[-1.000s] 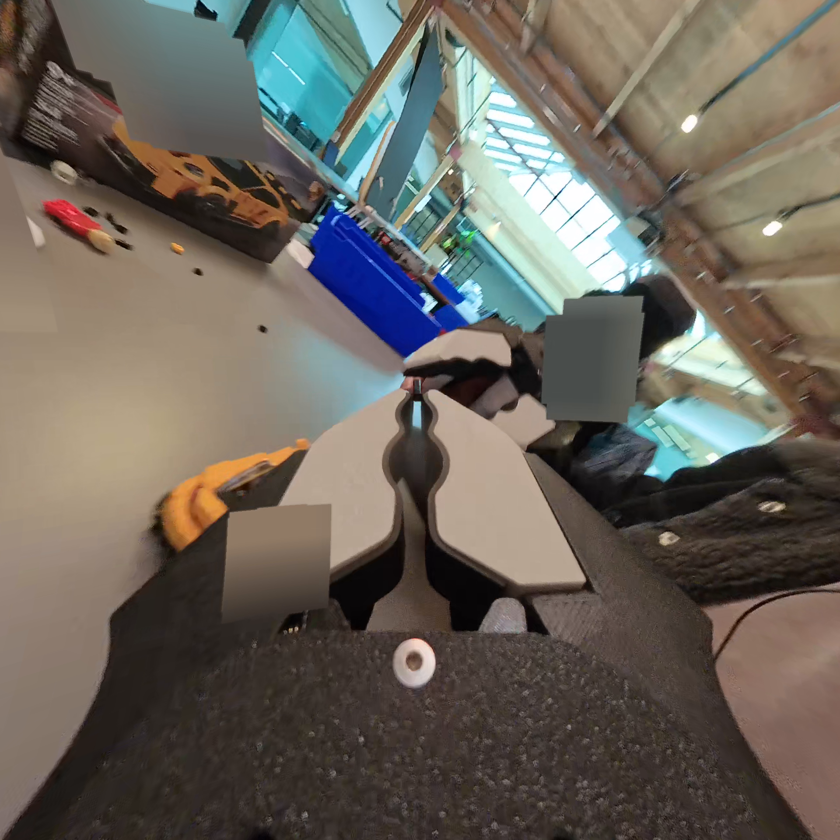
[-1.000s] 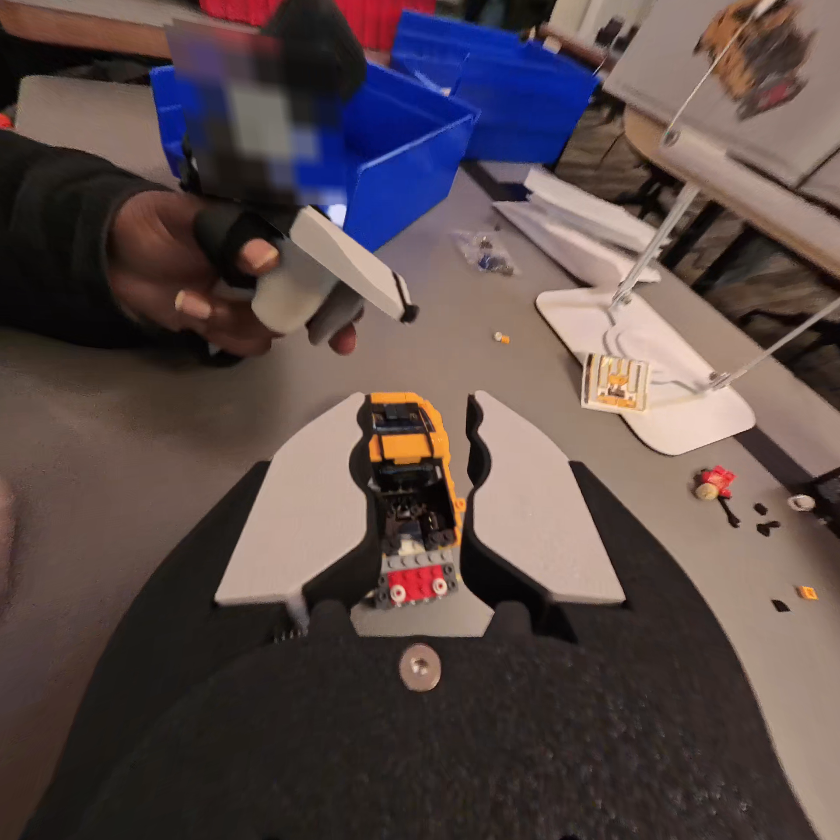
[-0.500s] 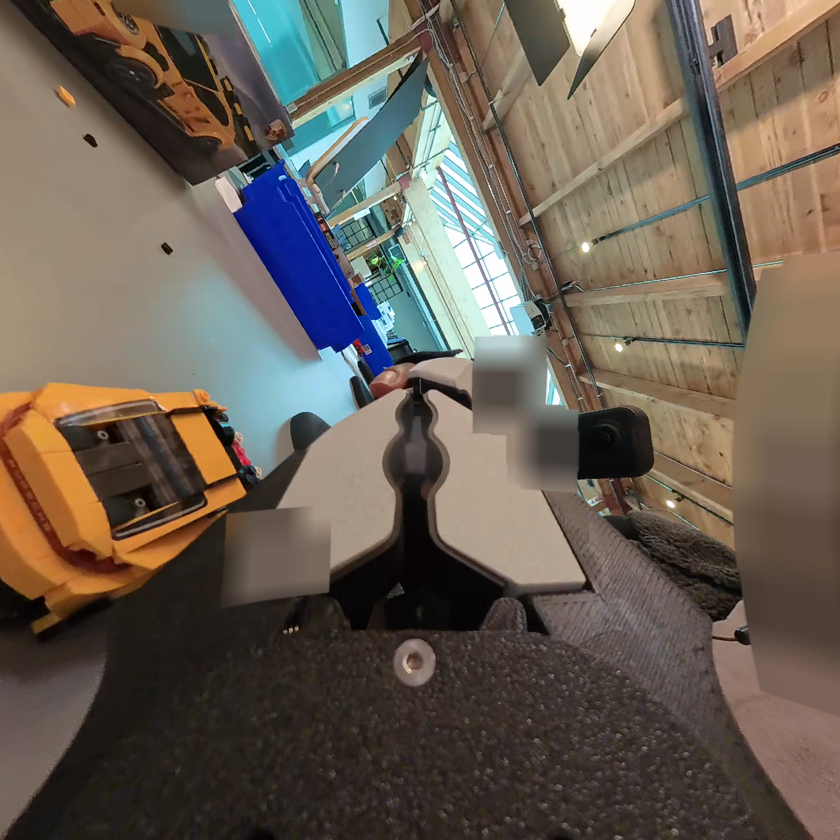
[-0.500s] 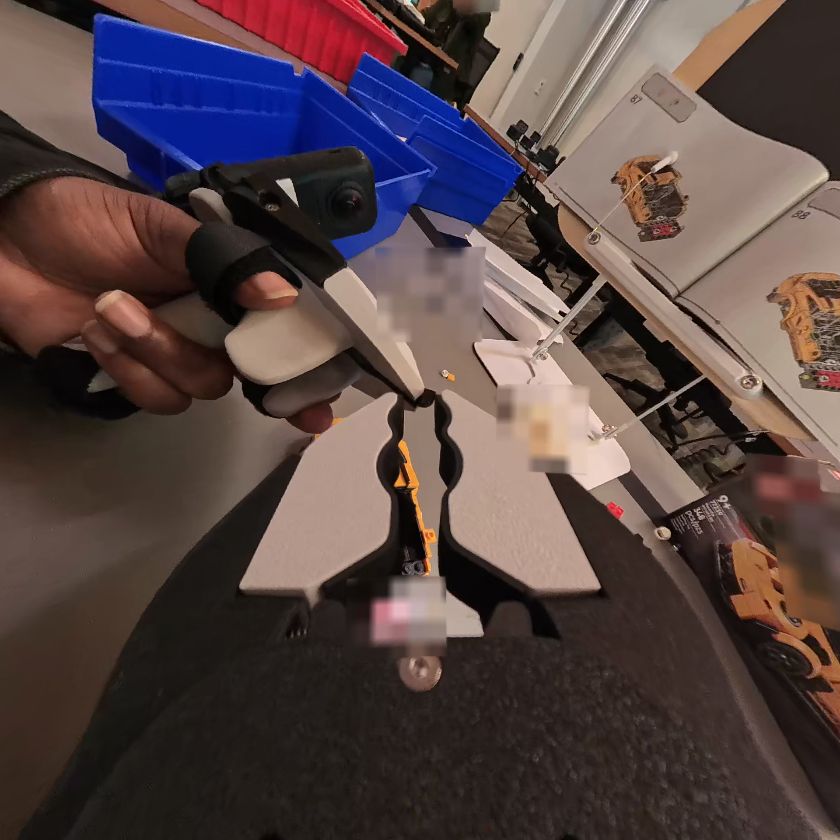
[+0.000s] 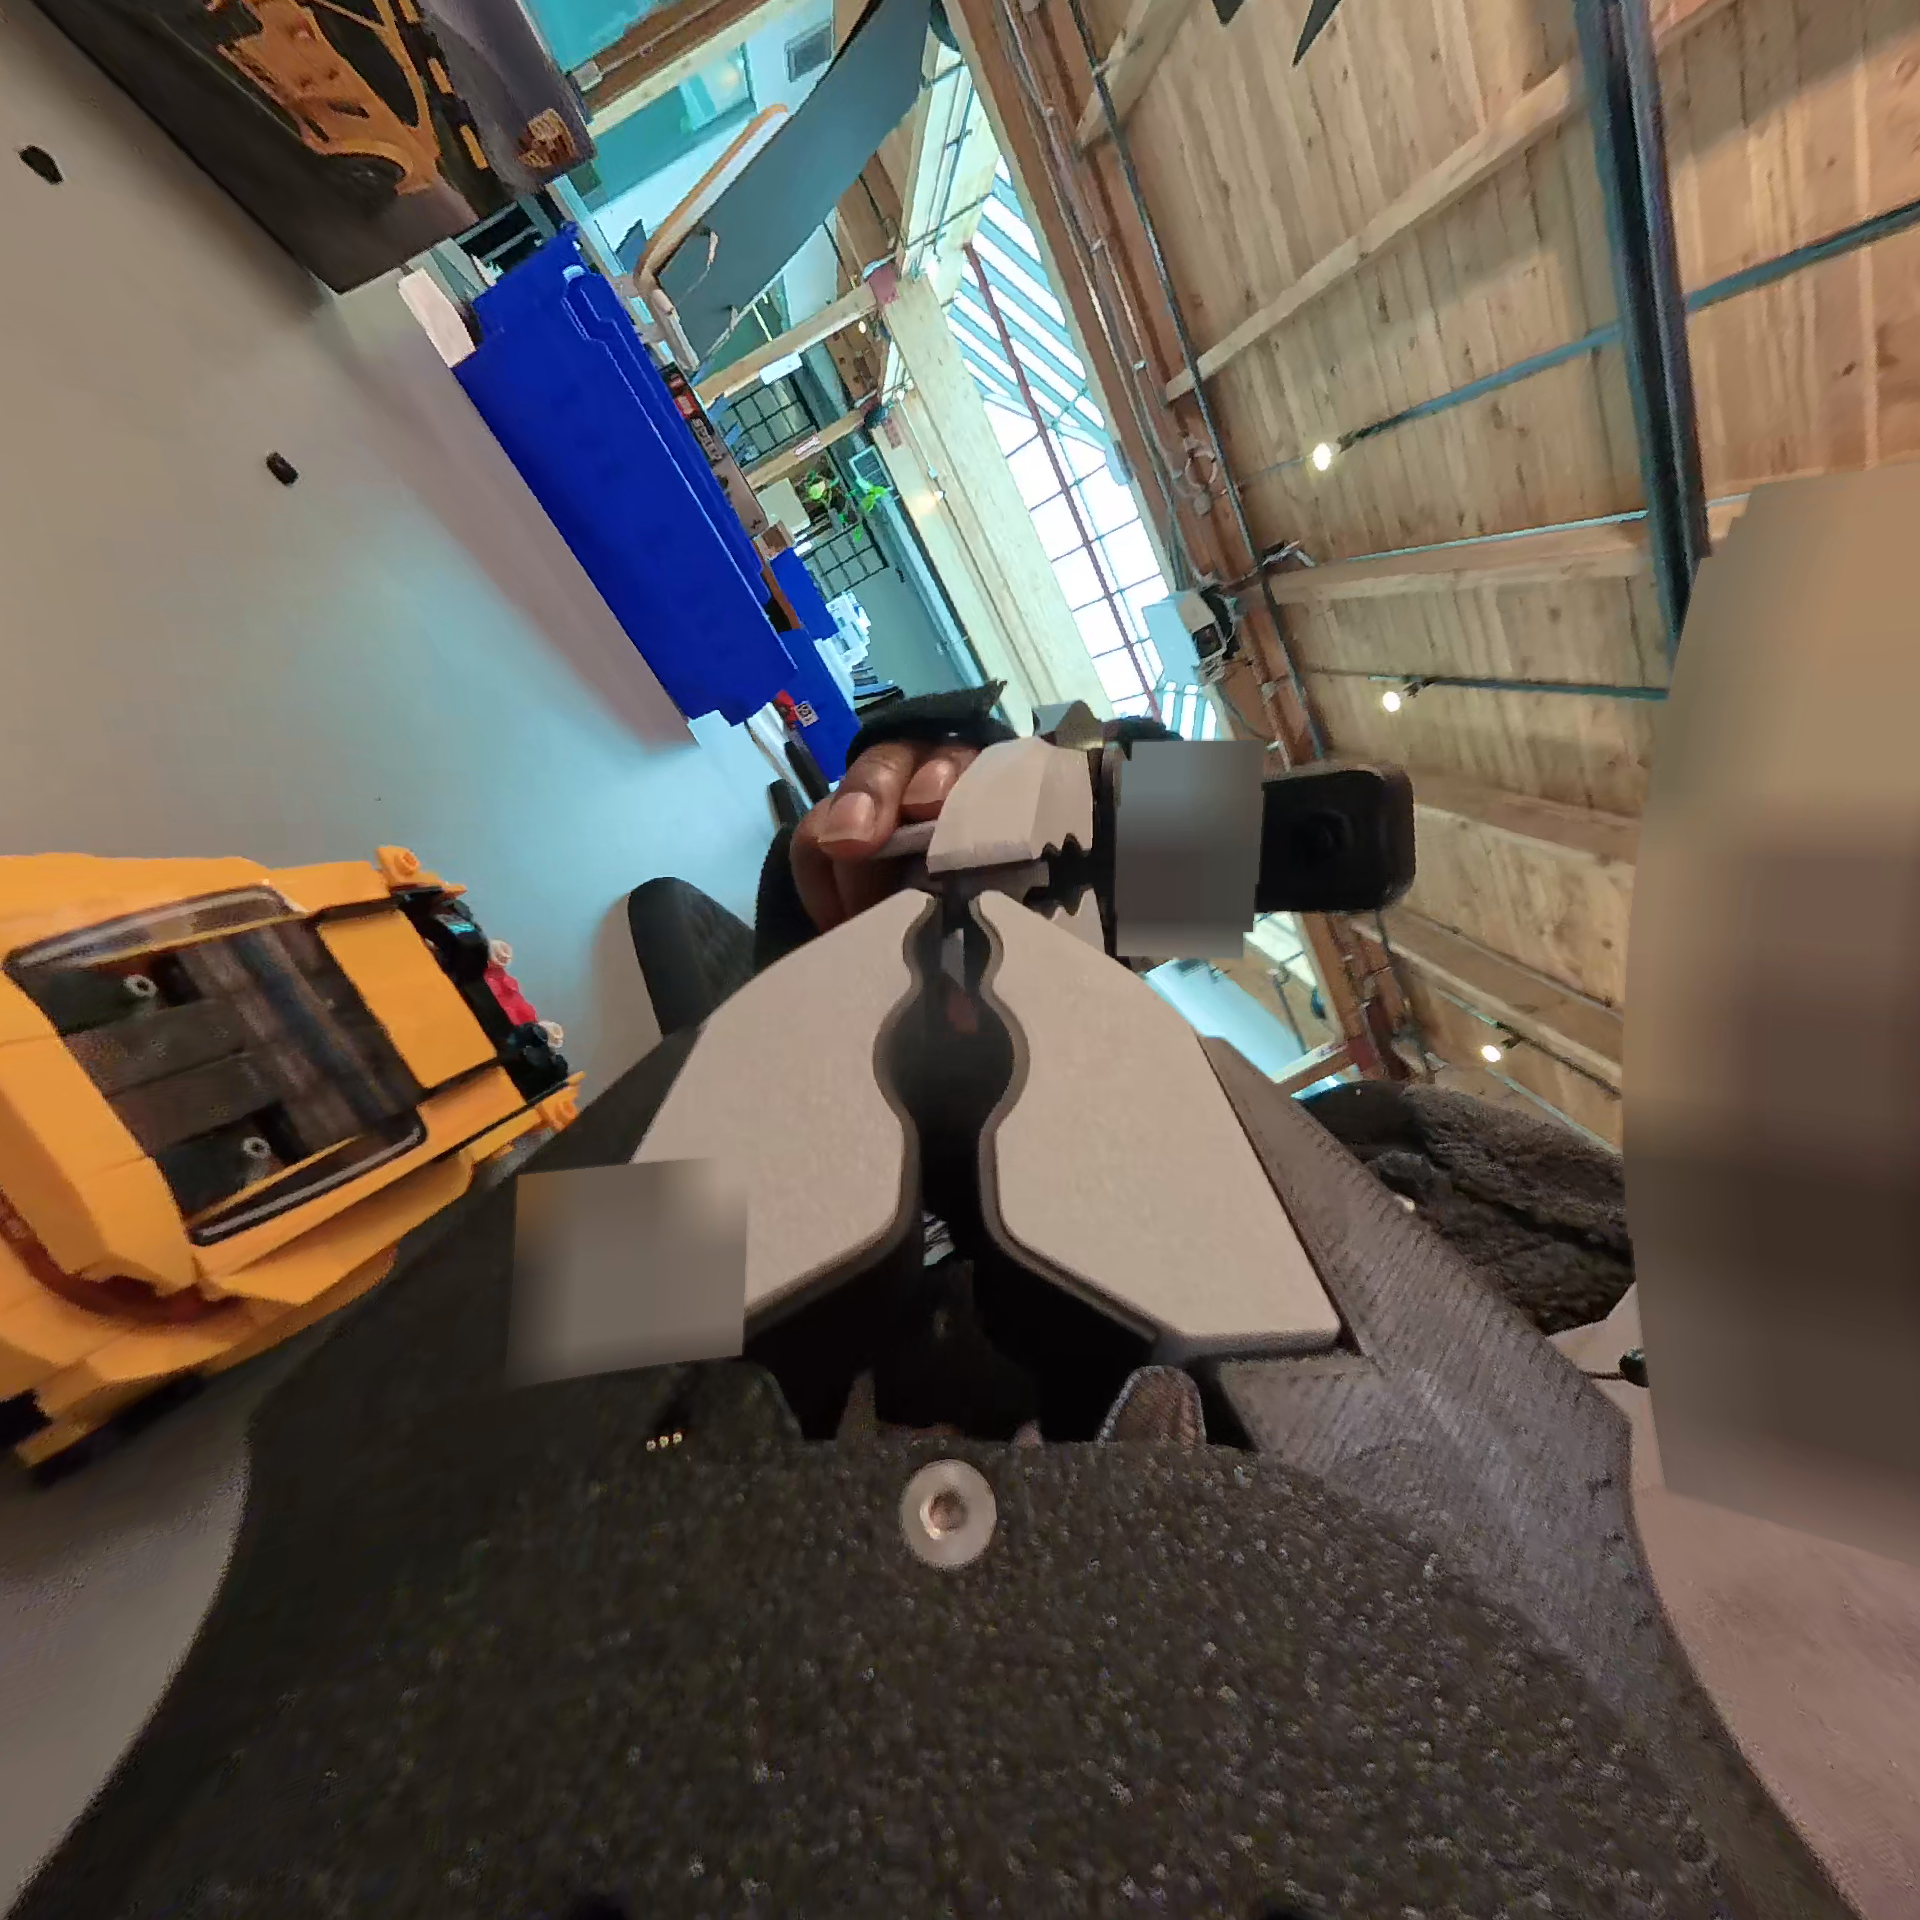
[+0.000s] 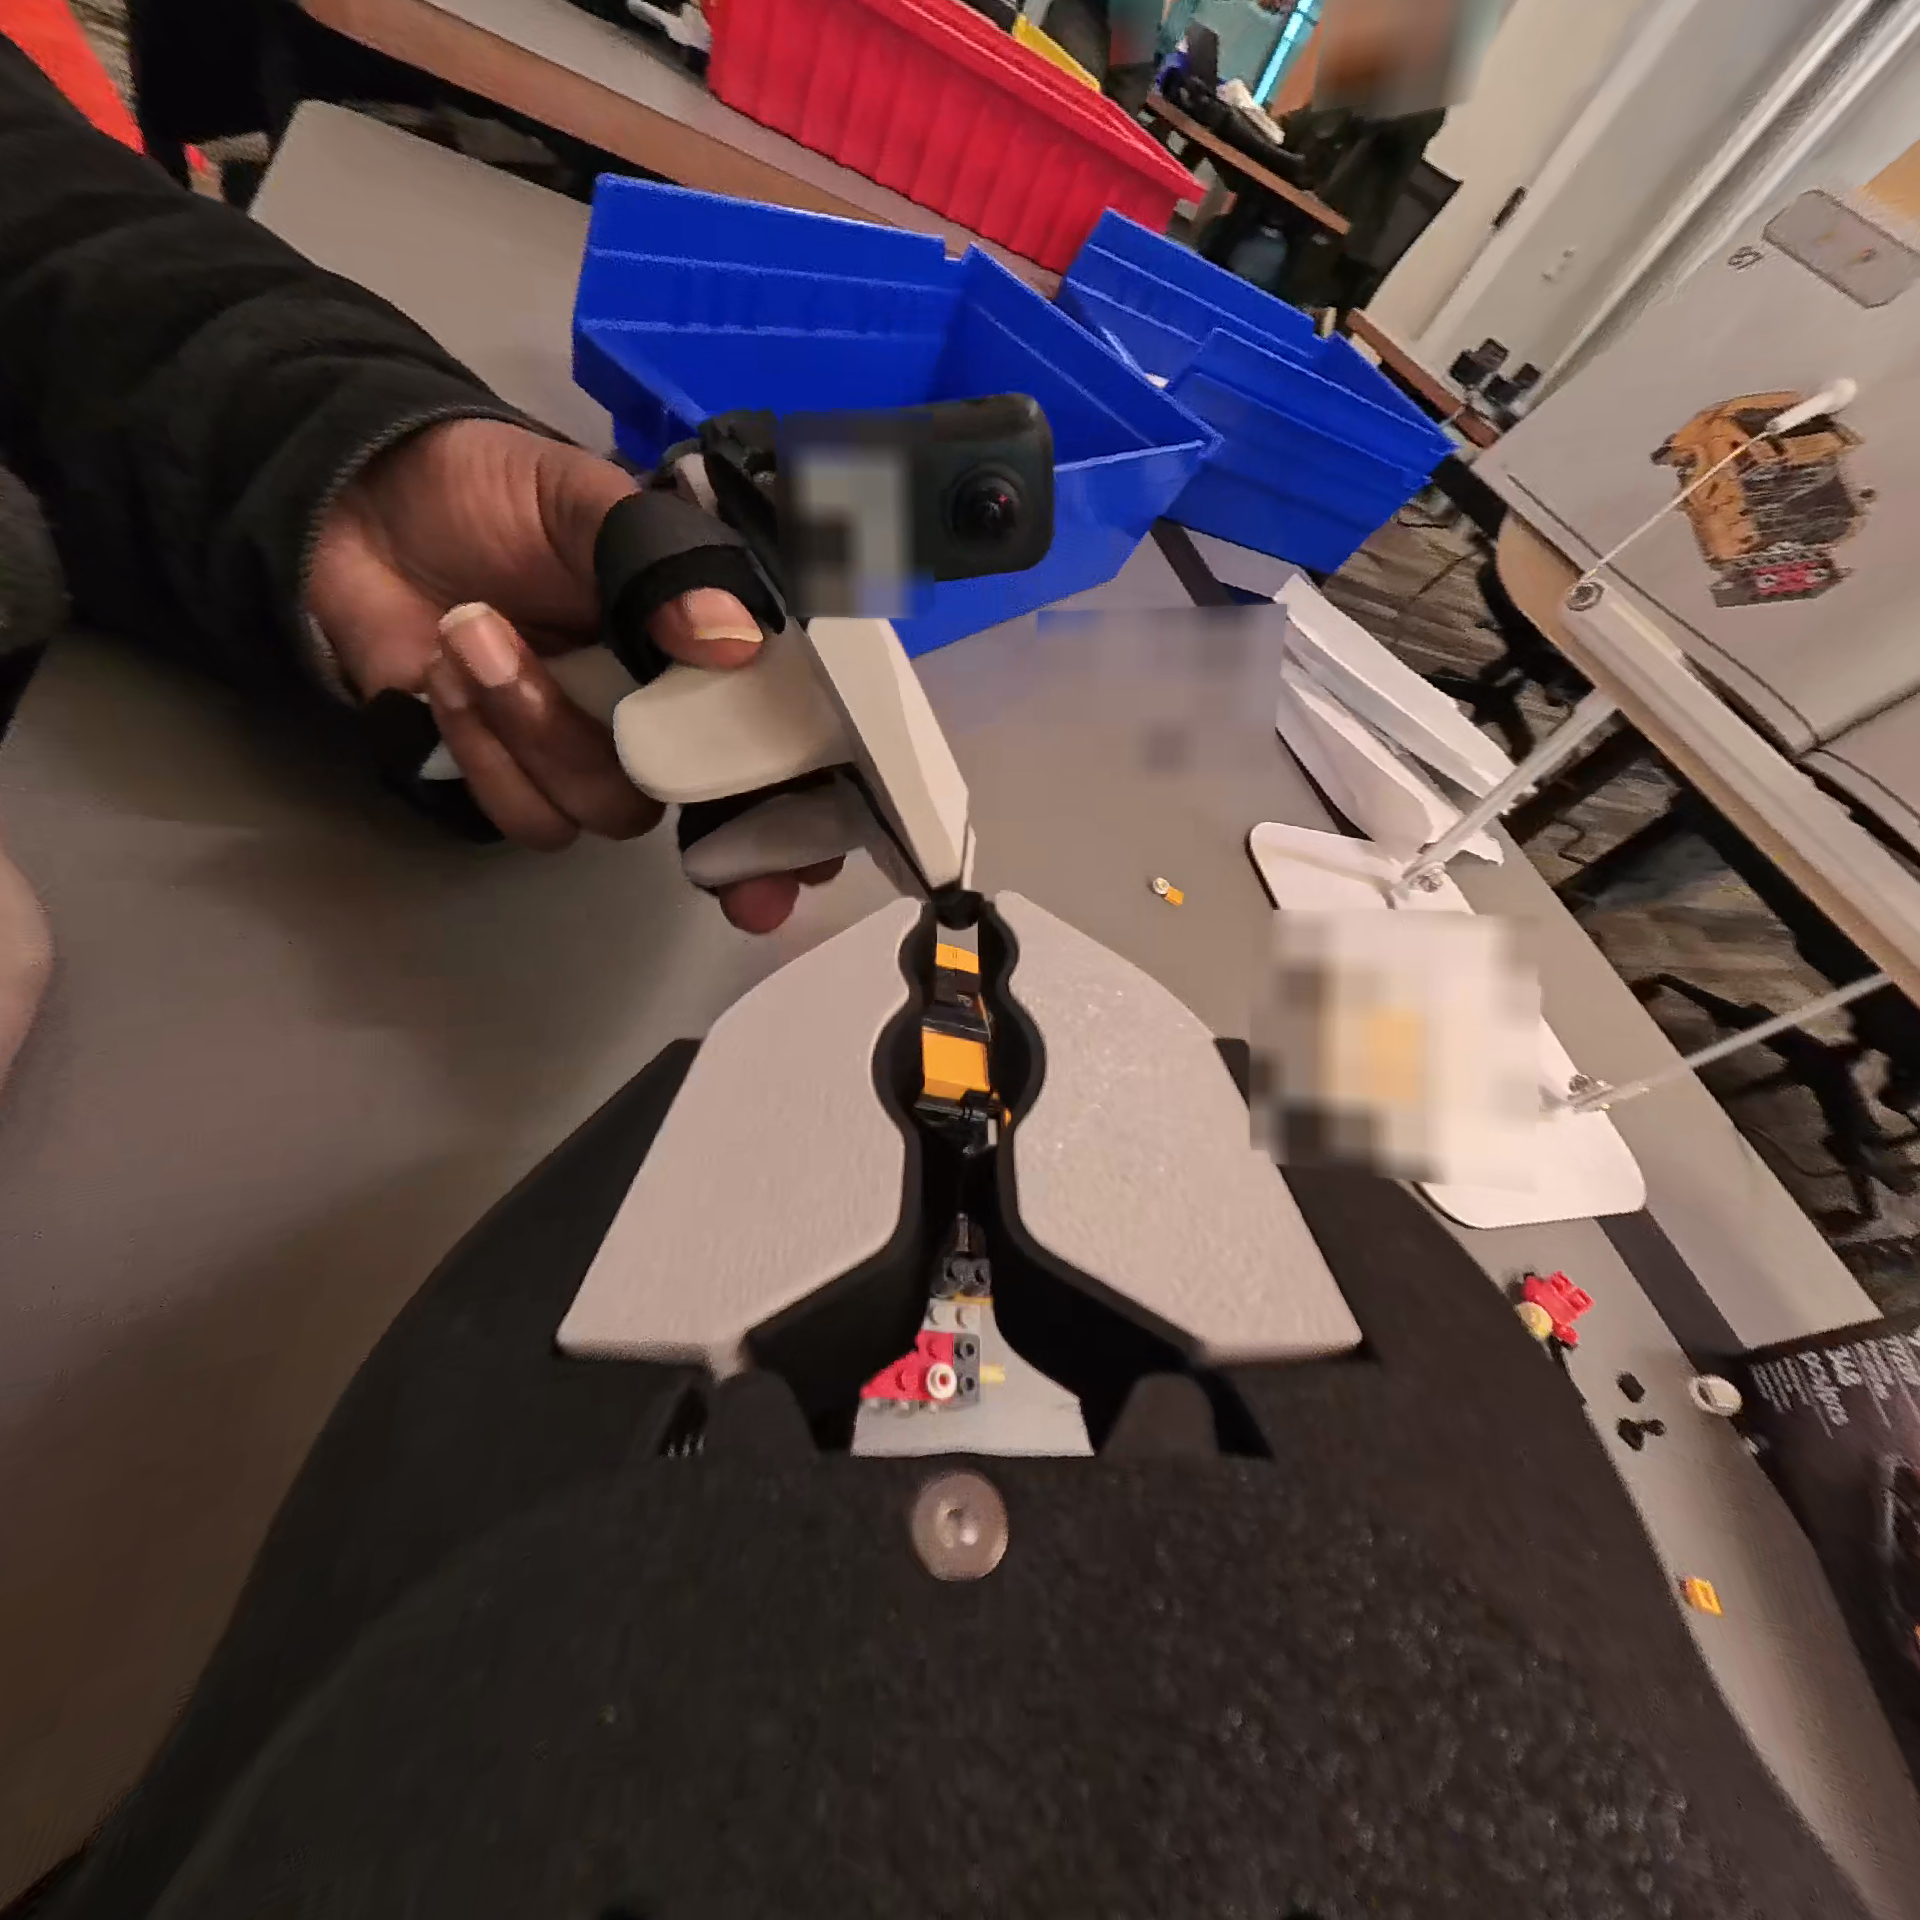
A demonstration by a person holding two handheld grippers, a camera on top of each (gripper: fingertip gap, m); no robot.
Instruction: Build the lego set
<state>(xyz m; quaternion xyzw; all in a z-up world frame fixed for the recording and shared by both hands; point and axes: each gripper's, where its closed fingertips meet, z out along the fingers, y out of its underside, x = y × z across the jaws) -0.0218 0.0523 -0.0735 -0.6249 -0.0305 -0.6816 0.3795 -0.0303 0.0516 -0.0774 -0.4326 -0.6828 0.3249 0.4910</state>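
Left gripper [image 5: 951, 920] and right gripper [image 6: 958, 914] meet tip to tip above the desk [image 6: 260, 935]; a small black piece [image 6: 956, 910] sits right at that meeting point; left fingers [image 5: 810, 1091] nearly closed with only a thin slit, pinching the piece at the very tips; right fingers [image 6: 1132, 1122] also nearly closed, tips flanking the same piece and apparently pressing on it; how much pad is on it I cannot tell, it is tiny and dark; orange car [image 5: 208, 1091] lies on the desk below and to the left of the left gripper, seen through the right gripper's slit, touched by neither; hand [image 6: 468, 582] wraps the left gripper's handle; blue bins [image 6: 831, 312] far, white stand [image 6: 1351, 862] right, loose orange bit [image 6: 1169, 890] and red bit [image 6: 1553, 1304] on the desk right; risk, as I judge it: both grips are fingertip-only on one tiny piece, so any twist or pull between the two grippers could pop it out; a drop would land it on or by the car, or among the other dark bits, where it is hard to find.
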